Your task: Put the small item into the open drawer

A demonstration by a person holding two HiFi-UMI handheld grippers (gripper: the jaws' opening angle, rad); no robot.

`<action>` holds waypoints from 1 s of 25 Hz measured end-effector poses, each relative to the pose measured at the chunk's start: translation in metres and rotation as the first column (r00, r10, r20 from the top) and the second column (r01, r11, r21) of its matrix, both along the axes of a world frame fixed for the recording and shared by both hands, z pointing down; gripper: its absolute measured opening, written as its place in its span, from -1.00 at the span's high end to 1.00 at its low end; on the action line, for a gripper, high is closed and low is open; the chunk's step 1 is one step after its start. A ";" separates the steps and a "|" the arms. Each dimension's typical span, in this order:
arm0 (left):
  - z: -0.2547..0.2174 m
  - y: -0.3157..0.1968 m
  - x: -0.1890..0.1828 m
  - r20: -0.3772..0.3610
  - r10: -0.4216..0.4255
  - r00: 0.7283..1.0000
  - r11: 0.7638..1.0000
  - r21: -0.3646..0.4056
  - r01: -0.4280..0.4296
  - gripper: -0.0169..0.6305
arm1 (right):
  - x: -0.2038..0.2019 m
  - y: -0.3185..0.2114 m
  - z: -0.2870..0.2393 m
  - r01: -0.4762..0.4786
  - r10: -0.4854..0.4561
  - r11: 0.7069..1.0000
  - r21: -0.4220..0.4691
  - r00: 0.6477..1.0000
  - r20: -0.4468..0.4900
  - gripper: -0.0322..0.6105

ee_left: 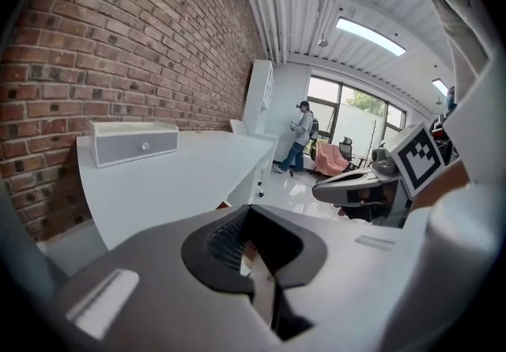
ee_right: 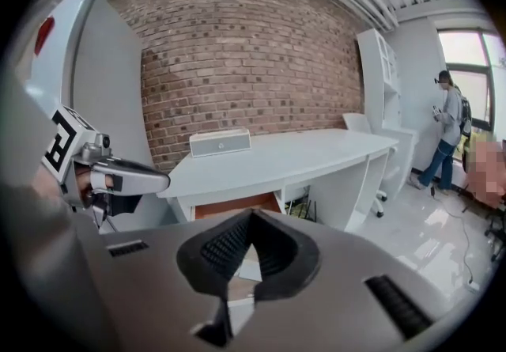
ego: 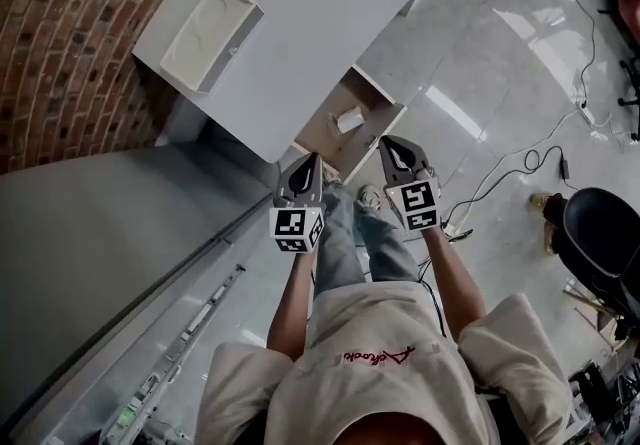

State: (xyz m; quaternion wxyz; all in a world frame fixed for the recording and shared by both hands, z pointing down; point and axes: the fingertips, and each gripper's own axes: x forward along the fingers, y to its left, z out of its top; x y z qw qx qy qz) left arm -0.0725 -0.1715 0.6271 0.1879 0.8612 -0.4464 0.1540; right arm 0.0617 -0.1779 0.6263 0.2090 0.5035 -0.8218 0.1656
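– Looking down from the head cam, where's the item point(ego: 350, 119) at?

– It's a little white thing lying inside the open drawer point(ego: 322, 136), and the drawer sticks out from under the desk's point(ego: 300, 23) front edge.

– And the grippers?

– Both are held up in front of the desk, just short of the drawer, side by side. Left gripper point(ego: 310, 161) has its jaws pinched together with nothing in them. Right gripper point(ego: 388, 143) same deal, jaws closed tight and empty, and it's the one nearer the drawer's front corner.

– What else is on the desk?

– Just a white box point(ego: 210, 38) with a small knob, on the desk's end by the brick wall point(ego: 60, 43).
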 end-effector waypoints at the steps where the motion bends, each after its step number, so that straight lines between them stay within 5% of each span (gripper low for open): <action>1: -0.009 0.001 -0.001 0.001 -0.002 1.000 1.000 0.008 0.002 0.92 | 0.001 0.001 -0.010 -0.002 0.002 1.000 0.009 1.000 -0.002 0.86; 13: -0.117 -0.009 -0.013 0.019 -0.031 0.999 0.987 0.158 0.028 0.92 | 0.025 -0.021 -0.142 -0.040 0.044 0.980 0.195 0.999 -0.020 0.86; 25: -0.203 -0.011 -0.033 0.024 -0.091 0.996 0.946 0.314 0.079 0.92 | 0.046 -0.002 -0.209 -0.064 0.073 0.949 0.309 0.997 -0.017 0.86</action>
